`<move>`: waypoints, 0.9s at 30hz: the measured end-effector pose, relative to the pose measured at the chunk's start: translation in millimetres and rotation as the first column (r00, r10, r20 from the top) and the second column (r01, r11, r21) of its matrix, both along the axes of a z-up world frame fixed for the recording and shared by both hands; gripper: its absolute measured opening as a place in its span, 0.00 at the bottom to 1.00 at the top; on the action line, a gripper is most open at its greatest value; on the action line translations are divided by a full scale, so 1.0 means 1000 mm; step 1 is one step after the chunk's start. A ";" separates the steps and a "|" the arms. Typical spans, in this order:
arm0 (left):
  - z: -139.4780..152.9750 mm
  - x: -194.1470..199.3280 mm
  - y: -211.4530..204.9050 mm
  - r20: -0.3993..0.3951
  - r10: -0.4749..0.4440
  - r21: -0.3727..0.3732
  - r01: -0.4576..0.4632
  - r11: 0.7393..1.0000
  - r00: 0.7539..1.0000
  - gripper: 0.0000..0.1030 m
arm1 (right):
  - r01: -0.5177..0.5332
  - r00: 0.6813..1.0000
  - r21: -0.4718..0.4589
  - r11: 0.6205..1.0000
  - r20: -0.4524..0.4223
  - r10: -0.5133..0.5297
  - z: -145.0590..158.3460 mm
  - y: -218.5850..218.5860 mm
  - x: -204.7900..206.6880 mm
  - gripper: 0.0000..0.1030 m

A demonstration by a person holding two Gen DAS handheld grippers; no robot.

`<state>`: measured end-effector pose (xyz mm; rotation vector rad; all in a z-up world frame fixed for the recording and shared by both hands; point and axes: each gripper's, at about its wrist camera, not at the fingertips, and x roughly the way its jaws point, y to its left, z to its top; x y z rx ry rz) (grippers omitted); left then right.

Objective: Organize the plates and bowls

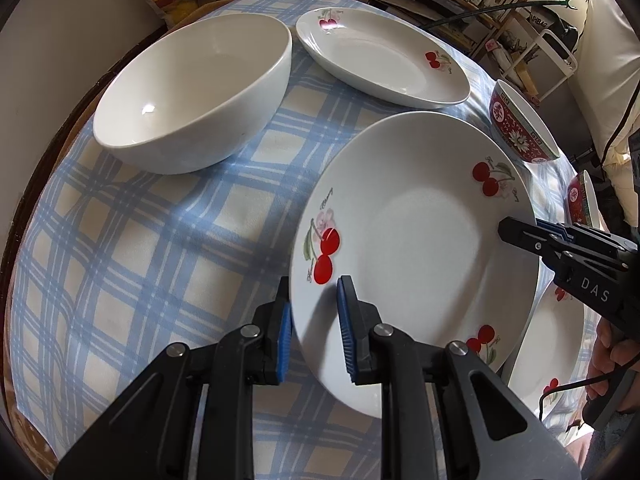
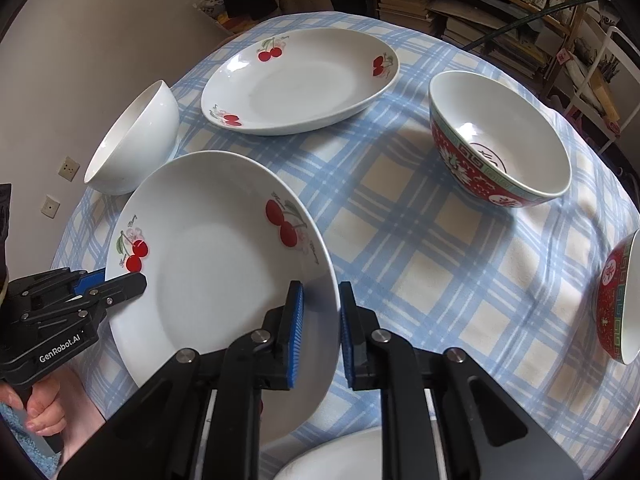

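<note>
A white plate with red cherries (image 1: pixel 420 248) (image 2: pixel 216 264) is held tilted above the table between both grippers. My left gripper (image 1: pixel 314 320) has its blue pads on either side of the plate's left rim. My right gripper (image 2: pixel 320 316) clamps the opposite rim; it shows in the left wrist view (image 1: pixel 520 232). The left gripper shows in the right wrist view (image 2: pixel 120 284). A second cherry plate (image 1: pixel 380 60) (image 2: pixel 300 80) lies at the back. A third cherry plate (image 1: pixel 548 344) (image 2: pixel 340 456) lies under the held one.
A plain white bowl (image 1: pixel 192 92) (image 2: pixel 132 140) stands at the left. A red patterned bowl (image 1: pixel 520 128) (image 2: pixel 500 152) stands at the right, another (image 2: pixel 620 300) (image 1: pixel 580 200) at the right edge. The checked tablecloth (image 2: pixel 440 260) covers the round table. Shelves (image 2: pixel 460 0) stand behind.
</note>
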<state>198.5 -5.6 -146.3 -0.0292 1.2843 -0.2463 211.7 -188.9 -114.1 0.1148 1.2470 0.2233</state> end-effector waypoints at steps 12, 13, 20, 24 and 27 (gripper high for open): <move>0.013 -0.011 -0.019 0.031 -0.040 0.017 0.040 0.999 0.999 0.20 | 0.027 1.000 0.028 0.999 0.008 -0.027 0.012 -0.019 -0.019 0.16; 0.014 -0.011 -0.020 0.034 -0.039 0.018 0.038 0.999 0.999 0.20 | 0.027 1.000 0.028 0.999 0.010 -0.028 0.013 -0.020 -0.021 0.16; 0.024 -0.016 -0.020 0.044 -0.037 0.010 0.036 0.999 0.998 0.19 | 0.013 1.000 0.009 1.000 0.026 -0.013 0.026 -0.022 -0.030 0.16; 0.025 -0.021 -0.024 0.025 -0.047 -0.010 0.048 0.999 0.999 0.19 | 0.024 0.999 0.009 1.000 0.036 -0.025 0.033 -0.030 -0.038 0.15; 0.028 -0.027 -0.033 0.029 -0.061 -0.001 0.061 0.998 0.998 0.19 | 0.033 0.999 0.016 0.999 0.027 -0.033 0.035 -0.037 -0.044 0.15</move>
